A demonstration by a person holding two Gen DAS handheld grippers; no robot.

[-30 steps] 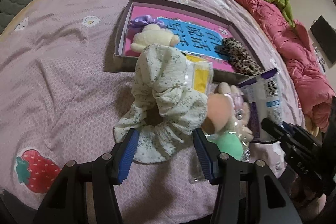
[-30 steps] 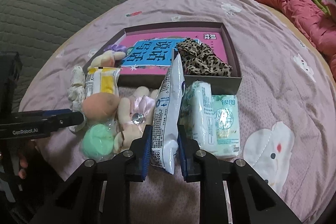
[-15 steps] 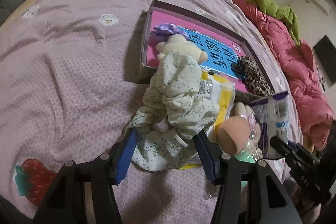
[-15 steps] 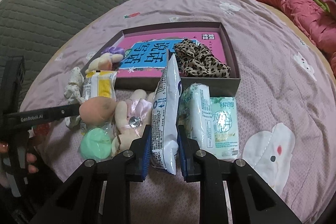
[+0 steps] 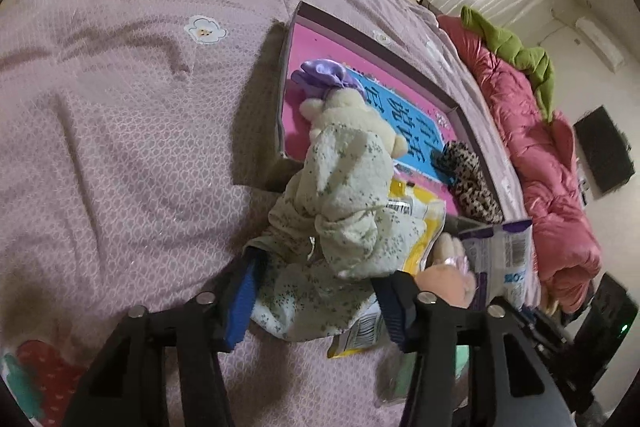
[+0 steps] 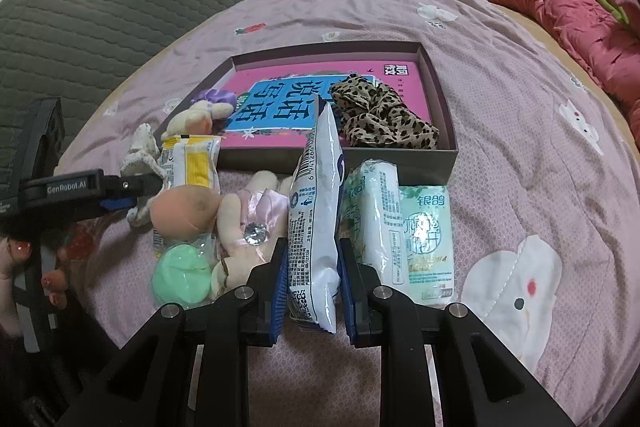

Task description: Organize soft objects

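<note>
Blue-padded fingers of the right gripper (image 6: pixel 313 297), at the bottom centre of the right wrist view, are clamped on the lower edge of a white-and-blue pouch (image 6: pixel 318 211), which stands upright between them. In the left wrist view, the left gripper (image 5: pixel 316 301) at lower centre has its jaws spread wide on either side of a floral cloth bundle (image 5: pixel 344 211); whether the pads touch the fabric cannot be told.

Just beyond the grippers, loose items lie on the lilac bedspread (image 6: pixel 520 131) in a row in front of the box: a yellow packet (image 6: pixel 192 163), a peach ball (image 6: pixel 186 211), a green round puff (image 6: pixel 182 277), a pink-dressed plush doll (image 6: pixel 248 223), and two tissue packs (image 6: pixel 400 227) to the right of the pouch.

Farther back, at mid-frame, the shallow dark box (image 6: pixel 438 87) holds a pink-and-blue book (image 6: pixel 280 103), a leopard-print scrunchie (image 6: pixel 380 119) in its right half, and a cream plush with a purple bow (image 6: pixel 200 115) at its left corner.

Progress, as judged: two soft items are boxed; roughly seven remain outside, so the sorting appears less than half complete.
</note>
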